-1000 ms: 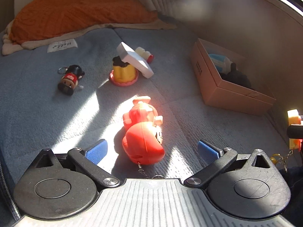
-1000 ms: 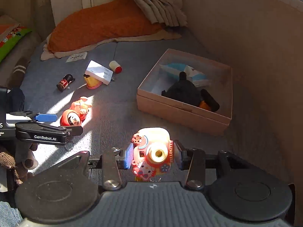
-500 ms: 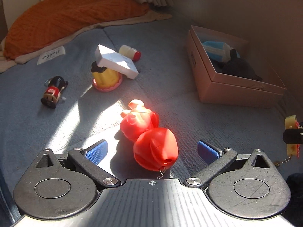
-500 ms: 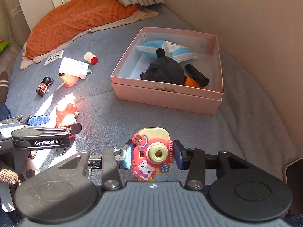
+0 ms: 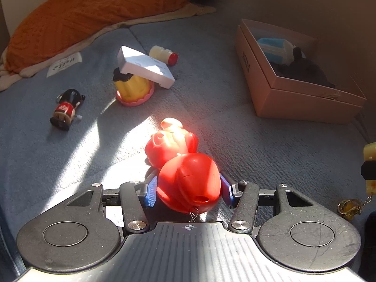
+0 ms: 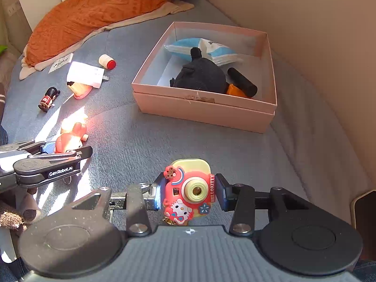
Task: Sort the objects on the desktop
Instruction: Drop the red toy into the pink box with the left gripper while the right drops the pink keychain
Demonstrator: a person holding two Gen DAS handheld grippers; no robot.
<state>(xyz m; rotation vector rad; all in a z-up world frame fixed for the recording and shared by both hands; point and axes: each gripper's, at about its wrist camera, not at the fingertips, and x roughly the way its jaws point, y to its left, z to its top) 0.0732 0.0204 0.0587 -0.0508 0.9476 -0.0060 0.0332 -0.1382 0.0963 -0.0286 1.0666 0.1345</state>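
Observation:
A red toy figure [image 5: 188, 178] with a small chain lies in a sun patch on the grey-blue cover. My left gripper [image 5: 188, 190] has its jaws closing on the figure's round end, and both blue pads touch its sides. The right wrist view shows the left gripper [image 6: 68, 148] low at the left, around the red toy figure [image 6: 72, 136]. My right gripper [image 6: 189, 192] is shut on a pink Hello Kitty toy camera [image 6: 185, 183], held above the cover short of the pink cardboard box [image 6: 204, 115]. That box holds a black plush, a blue-and-white packet and a black cylinder.
Beyond the red figure lie a toy soldier [image 5: 65, 109], a yellow pudding-shaped toy [image 5: 132, 89] with a white carton [image 5: 145, 68] leaning on it, and a red-capped bottle [image 5: 164, 55]. An orange blanket [image 5: 94, 11] fills the back. A beige wall runs behind the box [image 5: 303, 103].
The left jaws went from wide apart to closed against the red figure's sides. The right gripper swung with the camera, so the box now shows fully ahead.

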